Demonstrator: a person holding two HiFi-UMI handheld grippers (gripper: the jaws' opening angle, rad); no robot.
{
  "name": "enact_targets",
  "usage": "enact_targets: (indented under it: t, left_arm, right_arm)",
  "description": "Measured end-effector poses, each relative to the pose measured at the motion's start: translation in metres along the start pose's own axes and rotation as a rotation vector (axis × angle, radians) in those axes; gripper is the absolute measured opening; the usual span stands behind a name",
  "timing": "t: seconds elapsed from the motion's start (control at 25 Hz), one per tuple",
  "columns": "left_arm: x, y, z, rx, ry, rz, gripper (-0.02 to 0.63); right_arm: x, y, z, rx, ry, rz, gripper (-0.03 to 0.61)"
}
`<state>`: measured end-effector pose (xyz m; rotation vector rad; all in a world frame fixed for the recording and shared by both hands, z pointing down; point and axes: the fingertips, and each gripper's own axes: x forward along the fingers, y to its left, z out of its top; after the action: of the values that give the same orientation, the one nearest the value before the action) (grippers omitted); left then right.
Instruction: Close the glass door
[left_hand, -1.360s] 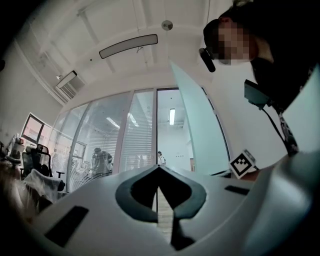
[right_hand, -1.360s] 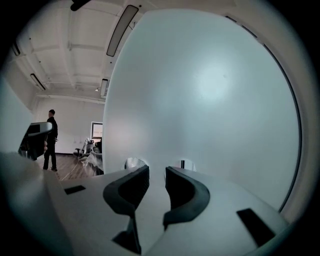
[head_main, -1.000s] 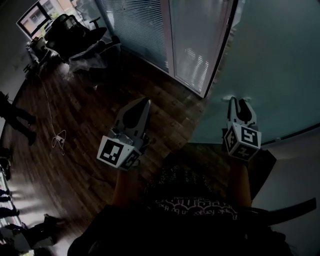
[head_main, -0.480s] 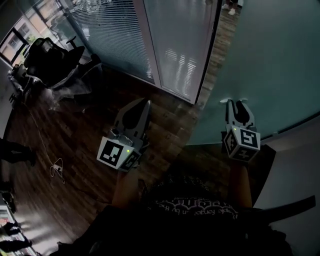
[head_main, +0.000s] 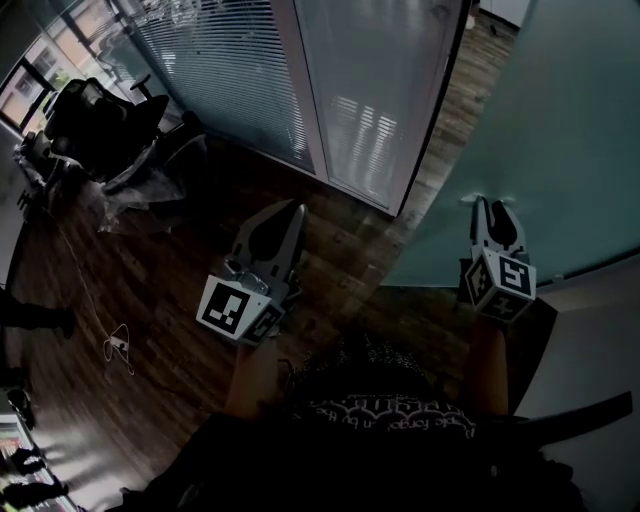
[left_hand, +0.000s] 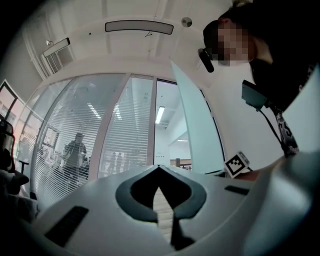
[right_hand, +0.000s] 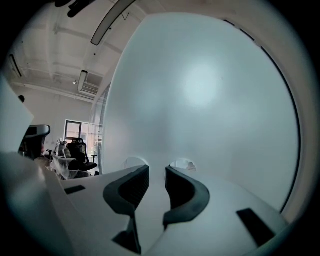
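The frosted glass door (head_main: 560, 130) fills the right of the head view and stands ajar, its free edge running down towards the floor. My right gripper (head_main: 495, 205) points at the panel with its tips at or just off the glass; I cannot tell which. In the right gripper view the door (right_hand: 200, 90) fills the picture. There the right gripper (right_hand: 157, 169) is open with nothing between the jaws. My left gripper (head_main: 297, 208) hangs over the wooden floor, aimed at the doorway. Its tips meet in the left gripper view (left_hand: 158, 167), where the door (left_hand: 192, 130) shows edge-on.
A glass wall with blinds (head_main: 230, 60) runs along the far side, left of the doorway. An office chair (head_main: 100, 110) stands at the far left and a cable (head_main: 118, 345) lies on the floor. A person (left_hand: 75, 150) stands behind the blinds. A white wall (head_main: 600, 340) is at the right.
In the head view the right gripper and the door's free edge have shifted to the right together. The left gripper holds about the same spot in the picture, shut as before.
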<state>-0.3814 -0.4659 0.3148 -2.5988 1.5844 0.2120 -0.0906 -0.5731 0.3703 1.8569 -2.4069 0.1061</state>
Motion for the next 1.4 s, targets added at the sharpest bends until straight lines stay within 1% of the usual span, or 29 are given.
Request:
enact_targets:
  t: [0.36, 0.52, 0.64, 0.8, 1.08, 1.28, 1.4]
  left_arm:
    - [0.043, 0.024, -0.005, -0.007, -0.006, -0.014, 0.002]
    - [0.075, 0.035, -0.004, -0.002, -0.013, -0.024, 0.002]
    - [0.102, 0.046, 0.001, 0.015, -0.030, -0.032, 0.002]
    - [0.137, 0.054, -0.001, 0.020, -0.038, -0.040, 0.002]
    - [0.177, 0.057, -0.011, 0.004, -0.037, -0.063, 0.002]
    - [0.206, 0.079, -0.019, -0.013, -0.033, -0.070, 0.002]
    - [0.226, 0.091, -0.023, -0.017, -0.038, -0.098, 0.002]
  right_arm:
    - [0.051, -0.007, 0.006, -0.002, 0.004, -0.009, 0.103]
    - [0.075, -0.012, 0.013, 0.000, 0.007, -0.022, 0.103]
    - [0.094, -0.014, 0.021, -0.009, -0.003, -0.019, 0.103]
    - [0.121, -0.020, 0.023, -0.007, 0.001, -0.010, 0.103]
    - [0.160, -0.036, 0.033, -0.010, -0.003, -0.018, 0.101]
    - [0.192, -0.044, 0.030, -0.009, 0.031, -0.035, 0.101]
    - [0.207, -0.051, 0.031, -0.006, 0.028, -0.061, 0.101]
